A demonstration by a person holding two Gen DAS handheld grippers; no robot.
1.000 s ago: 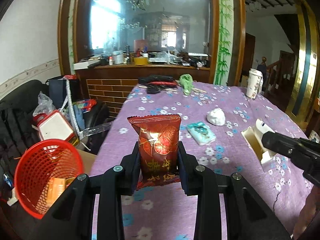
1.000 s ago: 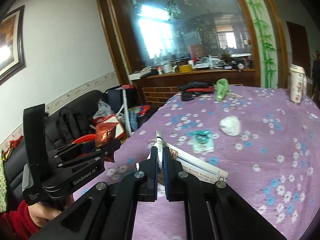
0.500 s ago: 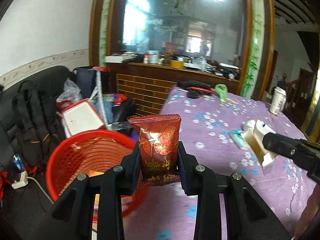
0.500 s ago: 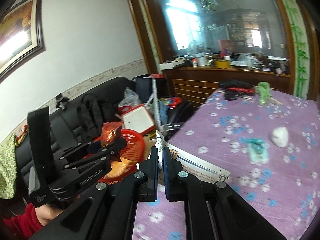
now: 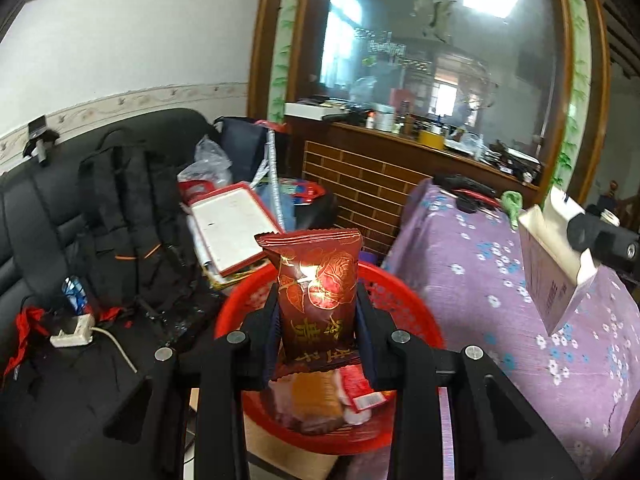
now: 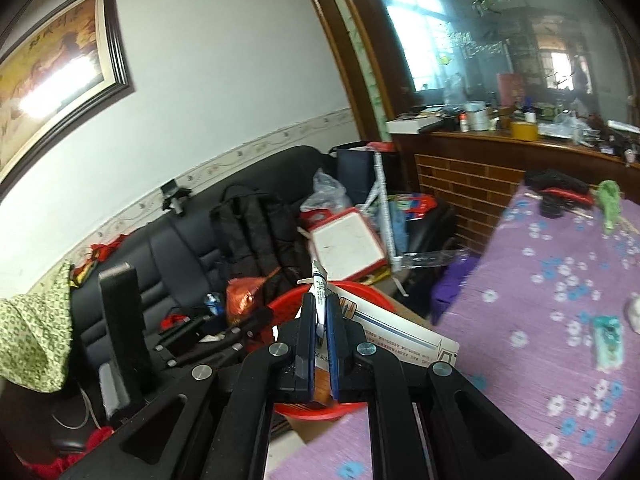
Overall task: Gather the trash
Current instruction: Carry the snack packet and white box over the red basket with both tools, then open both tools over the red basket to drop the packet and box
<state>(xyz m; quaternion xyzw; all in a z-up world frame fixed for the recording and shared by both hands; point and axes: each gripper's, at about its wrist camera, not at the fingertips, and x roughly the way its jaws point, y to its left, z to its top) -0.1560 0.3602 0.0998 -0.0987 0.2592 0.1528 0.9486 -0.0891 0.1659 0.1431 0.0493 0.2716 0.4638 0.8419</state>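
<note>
My left gripper (image 5: 317,312) is shut on a dark red snack packet (image 5: 316,288) with gold print, held upright over the red mesh basket (image 5: 412,316). Several wrappers (image 5: 324,396) lie in the basket. My right gripper (image 6: 320,316) is shut on the edge of a flattened white carton (image 6: 400,340), which hangs just right of the basket (image 6: 360,290). In the left wrist view the carton (image 5: 552,264) and the right gripper's tip (image 5: 592,232) are at the right edge. In the right wrist view the left gripper (image 6: 256,314) and its packet (image 6: 242,300) are at left.
A table with a purple flowered cloth (image 5: 500,280) stands right of the basket; a teal wrapper (image 6: 608,340), a white crumpled wad (image 6: 634,314) and a green scrap (image 6: 610,200) lie on it. A black sofa (image 5: 48,216) with a backpack (image 5: 128,220) and clutter is at left.
Both grippers swung left from over the table to the basket. The red packet now hangs above the basket, and the carton has come off the table beside it.
</note>
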